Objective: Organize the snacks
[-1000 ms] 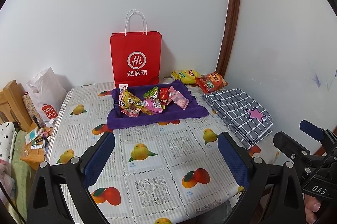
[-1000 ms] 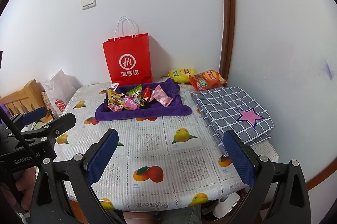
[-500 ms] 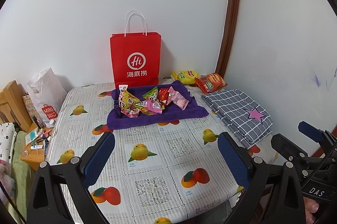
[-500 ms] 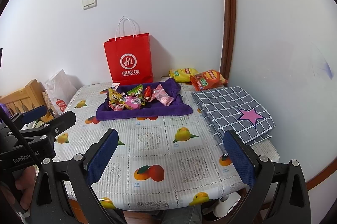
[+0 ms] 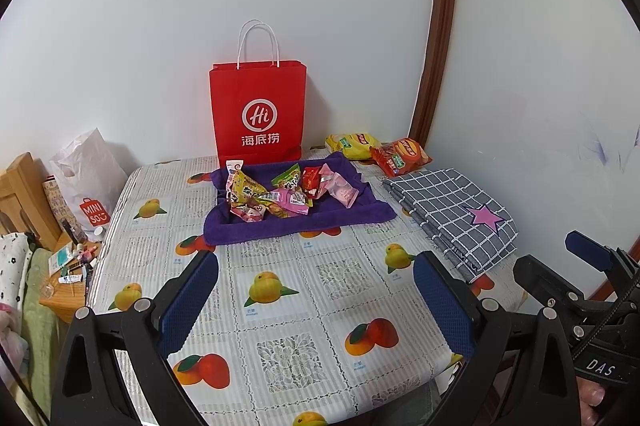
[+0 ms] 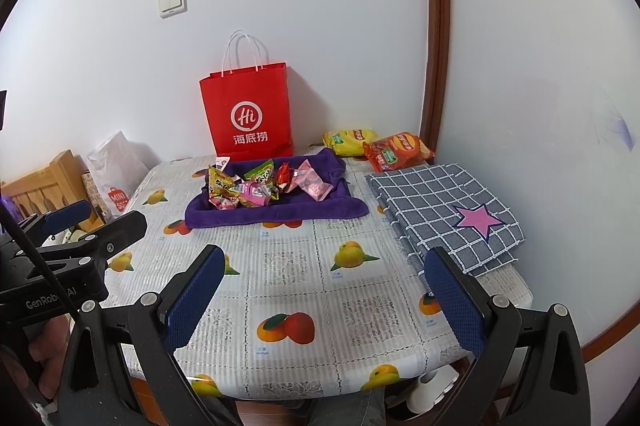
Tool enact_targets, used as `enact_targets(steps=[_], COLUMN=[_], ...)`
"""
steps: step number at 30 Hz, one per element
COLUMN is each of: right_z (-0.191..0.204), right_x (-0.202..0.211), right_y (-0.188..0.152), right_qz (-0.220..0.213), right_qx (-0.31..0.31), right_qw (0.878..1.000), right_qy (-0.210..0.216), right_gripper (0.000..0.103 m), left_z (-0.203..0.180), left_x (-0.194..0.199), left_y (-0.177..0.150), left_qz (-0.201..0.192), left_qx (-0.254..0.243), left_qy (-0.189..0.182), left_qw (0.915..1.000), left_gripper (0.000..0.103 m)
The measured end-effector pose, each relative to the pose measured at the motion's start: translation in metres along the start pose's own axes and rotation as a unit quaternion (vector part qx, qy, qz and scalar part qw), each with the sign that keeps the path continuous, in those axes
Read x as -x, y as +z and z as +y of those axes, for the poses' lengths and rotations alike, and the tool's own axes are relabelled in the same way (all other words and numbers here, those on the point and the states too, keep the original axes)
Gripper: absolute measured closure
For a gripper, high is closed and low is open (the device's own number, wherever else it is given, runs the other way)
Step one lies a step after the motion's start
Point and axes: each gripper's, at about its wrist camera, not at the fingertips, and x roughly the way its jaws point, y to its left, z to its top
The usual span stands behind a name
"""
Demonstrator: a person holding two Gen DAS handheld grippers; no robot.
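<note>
Left wrist view: we've got both hand-held grippers, left (image 5: 316, 300) and right (image 6: 324, 292), spread wide, empty, over the bench (image 5: 292, 310). Further back, one purple towel (image 5: 296, 222) lies crosswise under jumbled snack packets (image 5: 280, 191); two chip bags (image 5: 380, 151) behind.

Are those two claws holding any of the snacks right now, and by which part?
Nothing is held. The left claw and right claw are both open over the table, well short of the snacks.

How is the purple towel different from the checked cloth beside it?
The purple towel is plain and lies near the table's middle with small snack packets piled on it. The checked cloth is grey with white lines and a pink star, folded at the right edge, with nothing on top. Both lie flat on the fruit-print tablecloth.
</note>
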Motion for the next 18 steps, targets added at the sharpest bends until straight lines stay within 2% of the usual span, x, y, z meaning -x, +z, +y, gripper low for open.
enact_targets(steps=[18], right_z=[0.0021], right_x=[0.0036], right_y=[-0.0012], right_qz=[-0.003], right_qx=[-0.002], right_qw=[1.000], right_qy=[0.001], right_gripper=[0.004], left_z=[-0.0005], left_x=[0.0009], left_y=[-0.0011], left_qz=[0.000], left_qx=[0.001], left_qy=[0.000], left_qw=[1.0000], left_gripper=[0.004])
